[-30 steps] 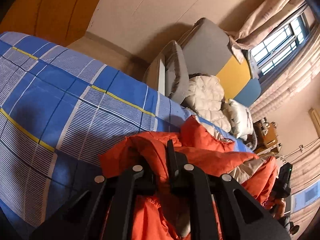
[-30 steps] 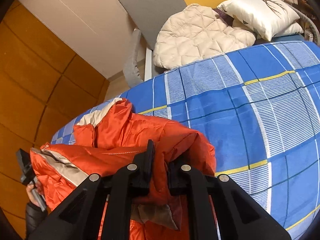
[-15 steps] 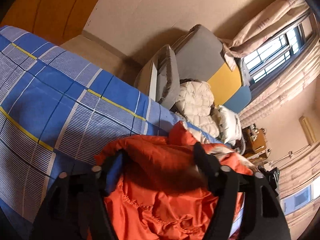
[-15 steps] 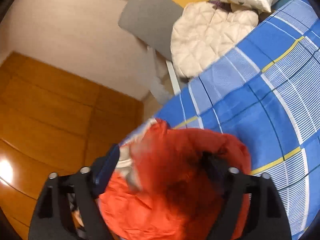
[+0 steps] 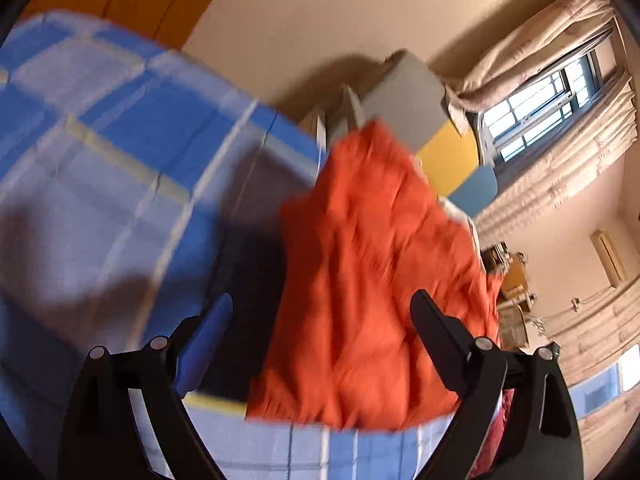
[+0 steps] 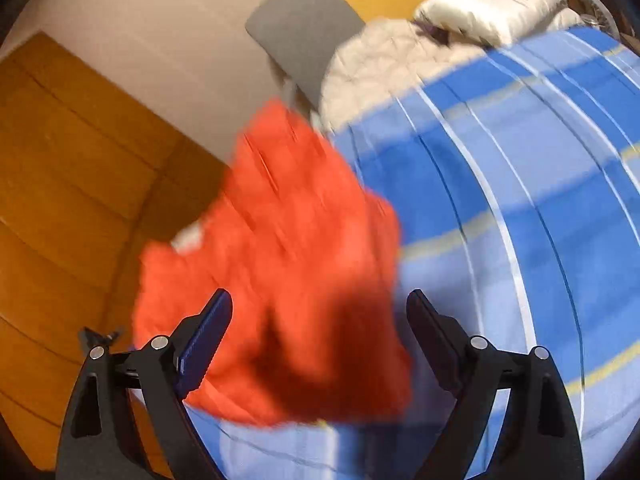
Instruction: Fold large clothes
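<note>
An orange padded jacket (image 5: 372,280) lies bunched on the blue checked bedspread (image 5: 120,160). It also shows in the right wrist view (image 6: 280,280), blurred by motion. My left gripper (image 5: 320,312) is open, its jaws wide apart above the jacket and holding nothing. My right gripper (image 6: 320,312) is open too, above the jacket's near part, with nothing between its fingers. The bedspread (image 6: 520,220) stretches off to the right of the jacket.
A cream quilted coat (image 6: 380,68) and a white pillow (image 6: 492,4) lie at the bed's head against a grey and yellow headboard (image 6: 304,32). Wooden wall panels (image 6: 72,184) stand on one side. A window with curtains (image 5: 536,112) is beyond the bed.
Both grippers were shut on the orange jacket, then opened and let it go. Both have pulled back and up, and the jacket now lies on the bed.
</note>
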Action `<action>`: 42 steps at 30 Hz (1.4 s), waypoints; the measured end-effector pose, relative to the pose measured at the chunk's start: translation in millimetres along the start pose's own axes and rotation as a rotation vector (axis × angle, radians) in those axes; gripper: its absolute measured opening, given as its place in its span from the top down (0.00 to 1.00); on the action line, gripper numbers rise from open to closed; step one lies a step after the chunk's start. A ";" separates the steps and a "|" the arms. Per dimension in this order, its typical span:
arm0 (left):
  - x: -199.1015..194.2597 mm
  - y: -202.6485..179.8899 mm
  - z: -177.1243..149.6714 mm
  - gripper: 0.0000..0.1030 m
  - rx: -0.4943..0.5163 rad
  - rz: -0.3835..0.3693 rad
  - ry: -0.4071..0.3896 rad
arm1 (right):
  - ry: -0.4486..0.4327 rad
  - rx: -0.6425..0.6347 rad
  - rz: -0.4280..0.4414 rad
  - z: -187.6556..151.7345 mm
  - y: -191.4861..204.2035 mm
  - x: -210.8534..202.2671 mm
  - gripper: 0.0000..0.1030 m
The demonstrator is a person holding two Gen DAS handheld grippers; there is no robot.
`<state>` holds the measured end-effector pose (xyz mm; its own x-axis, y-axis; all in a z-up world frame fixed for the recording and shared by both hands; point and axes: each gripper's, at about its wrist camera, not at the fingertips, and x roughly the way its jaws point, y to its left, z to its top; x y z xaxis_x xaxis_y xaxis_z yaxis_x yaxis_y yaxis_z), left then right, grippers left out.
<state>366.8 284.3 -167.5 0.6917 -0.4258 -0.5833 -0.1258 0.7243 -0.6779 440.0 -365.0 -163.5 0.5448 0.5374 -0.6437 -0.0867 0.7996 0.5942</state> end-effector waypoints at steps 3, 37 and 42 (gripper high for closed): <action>14.2 10.7 -23.0 0.20 -0.031 -0.030 0.034 | 0.015 0.006 -0.007 -17.6 -3.8 13.3 0.14; -87.2 -44.5 -114.3 0.50 0.215 0.246 -0.029 | 0.042 -0.055 -0.072 -101.9 6.6 -48.3 0.67; -105.8 -83.8 -98.6 0.47 0.341 0.204 -0.096 | -0.041 -0.144 -0.222 -91.3 27.9 -69.5 0.50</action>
<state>234.0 215.2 -93.2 0.7423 -0.2141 -0.6350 -0.0351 0.9339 -0.3559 323.6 -355.6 -146.2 0.5964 0.3355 -0.7292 -0.0777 0.9283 0.3636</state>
